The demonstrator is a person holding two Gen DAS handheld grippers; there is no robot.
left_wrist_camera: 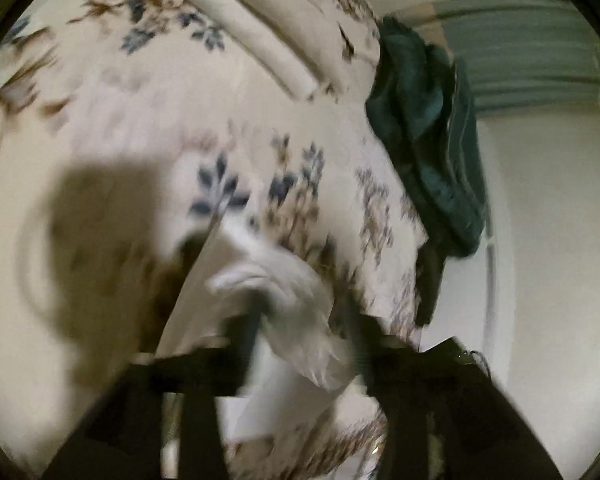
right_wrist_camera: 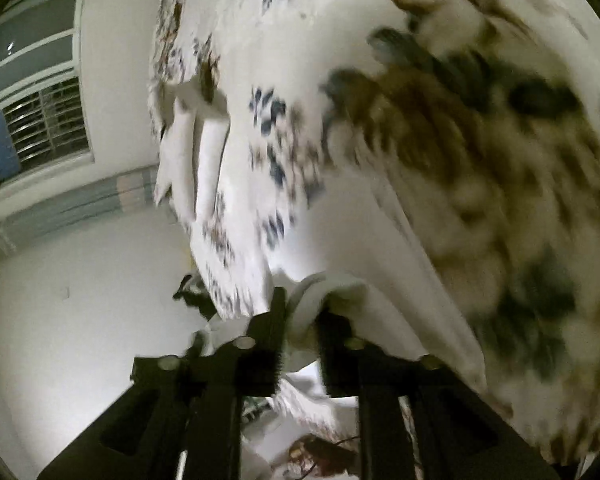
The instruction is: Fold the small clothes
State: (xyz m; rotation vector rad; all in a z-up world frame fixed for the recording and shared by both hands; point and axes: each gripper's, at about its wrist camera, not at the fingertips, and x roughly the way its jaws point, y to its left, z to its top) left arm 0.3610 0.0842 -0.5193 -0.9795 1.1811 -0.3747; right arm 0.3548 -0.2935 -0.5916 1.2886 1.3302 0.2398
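A small white garment (left_wrist_camera: 284, 280) hangs over a floral bedsheet (left_wrist_camera: 140, 120). In the left wrist view a bunched fold of it lies between the black fingers of my left gripper (left_wrist_camera: 302, 316). The jaws stand apart, and the cloth rests against the left finger only. In the right wrist view my right gripper (right_wrist_camera: 303, 312) has a rolled edge of the white garment (right_wrist_camera: 380, 240) filling the narrow gap between its fingers, and the cloth trails away to the right. Both views are blurred.
Folded cream pieces (left_wrist_camera: 256, 36) lie at the far end of the bed and show again as folded cream pieces (right_wrist_camera: 204, 160) in the right view. A dark green cloth (left_wrist_camera: 424, 120) is heaped at the bed's edge. A barred window (right_wrist_camera: 40, 128) and white wall are at left.
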